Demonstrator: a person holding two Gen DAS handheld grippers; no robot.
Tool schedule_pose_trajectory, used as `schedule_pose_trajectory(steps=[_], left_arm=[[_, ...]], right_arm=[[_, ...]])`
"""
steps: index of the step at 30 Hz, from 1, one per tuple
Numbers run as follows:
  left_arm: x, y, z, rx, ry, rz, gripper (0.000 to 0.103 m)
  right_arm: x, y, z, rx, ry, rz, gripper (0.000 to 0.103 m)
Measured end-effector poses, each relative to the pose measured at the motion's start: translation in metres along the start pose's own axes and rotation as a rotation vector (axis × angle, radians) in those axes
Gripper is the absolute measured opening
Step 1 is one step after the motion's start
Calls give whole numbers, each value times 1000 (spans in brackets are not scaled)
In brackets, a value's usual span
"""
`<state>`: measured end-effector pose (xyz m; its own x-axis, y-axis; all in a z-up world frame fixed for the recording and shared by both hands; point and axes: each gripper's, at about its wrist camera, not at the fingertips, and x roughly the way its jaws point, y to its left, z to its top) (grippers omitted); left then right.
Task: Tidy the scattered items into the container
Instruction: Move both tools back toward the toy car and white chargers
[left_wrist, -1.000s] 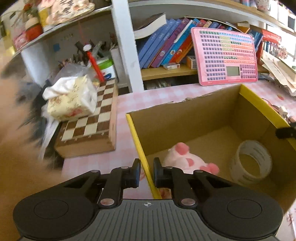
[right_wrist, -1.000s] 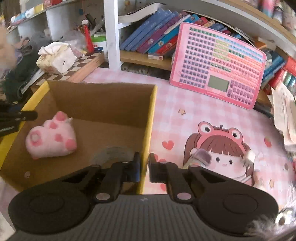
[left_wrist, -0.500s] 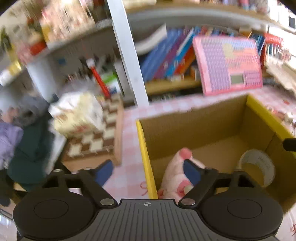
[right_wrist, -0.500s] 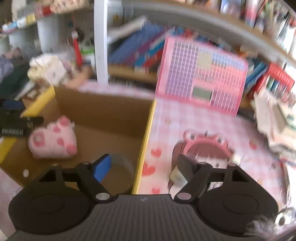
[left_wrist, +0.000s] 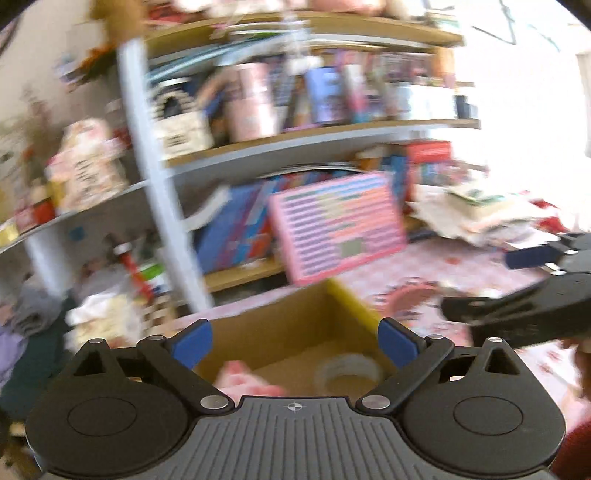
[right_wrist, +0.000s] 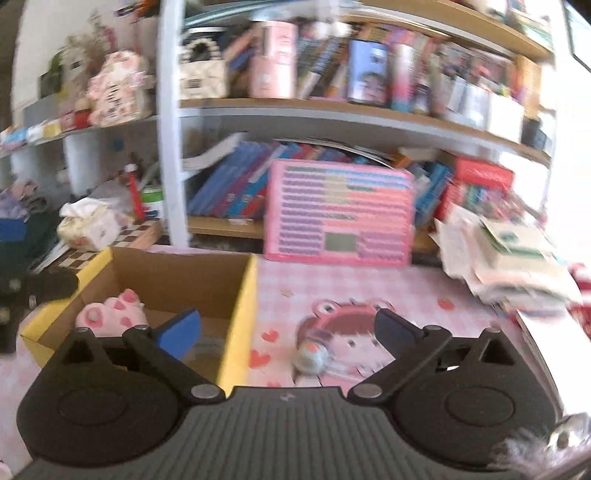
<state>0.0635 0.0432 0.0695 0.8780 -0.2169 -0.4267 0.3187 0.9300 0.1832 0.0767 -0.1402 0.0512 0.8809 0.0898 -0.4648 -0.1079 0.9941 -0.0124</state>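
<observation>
— While both views are smeared with blur, what can you count?

— One cardboard box (right_wrist: 192, 280) with yellow rims, standing on the left part of the desk. Inside it lie two things: one pink plush toy (right_wrist: 110, 314) toward the box's left side and one roll of clear tape (left_wrist: 347, 371) on its floor toward the right.

— Anything outside the box?

— One small grey-blue item (right_wrist: 312, 358), too blurred to name, lies on the desk mat (right_wrist: 369, 295) just right of the box, on the printed cartoon girl.

— And the grippers?

— Two. The left gripper (left_wrist: 293, 338) hangs over the box with its blue-padded fingers (left_wrist: 192, 341) spread wide and holding nothing. The right gripper (right_wrist: 286, 330) also has its fingers wide apart and bare, straddling the box's right wall and the small item.

— The surface?

— A pink checked mat with hearts. One pink keyboard-like toy board (right_wrist: 338, 214) leans against the bookshelf (right_wrist: 170, 122) behind it. One tissue pack (right_wrist: 90, 223) sits on one chessboard (right_wrist: 140, 232) at the left, and one loose stack of papers (right_wrist: 509, 254) is piled at the right.

— The room?

— Shelves crowded with books, boxes and trinkets, with bright light at the right edge.
</observation>
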Motion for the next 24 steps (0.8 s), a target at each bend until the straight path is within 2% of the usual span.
schedule_pose_trajectory(steps=[6, 12, 19, 24], left_arm=[[11, -50, -10, 125, 44, -176, 98], [16, -78, -15, 163, 70, -287, 98], [30, -102, -13, 181, 114, -337, 98], [44, -122, -5, 186, 135, -307, 98]], right_arm=[[-22, -22, -22, 70, 39, -106, 103], [-37, -44, -44, 136, 113, -223, 103], [-43, -71, -56, 182, 179, -268, 103], [-31, -91, -54, 151, 195, -263, 103]])
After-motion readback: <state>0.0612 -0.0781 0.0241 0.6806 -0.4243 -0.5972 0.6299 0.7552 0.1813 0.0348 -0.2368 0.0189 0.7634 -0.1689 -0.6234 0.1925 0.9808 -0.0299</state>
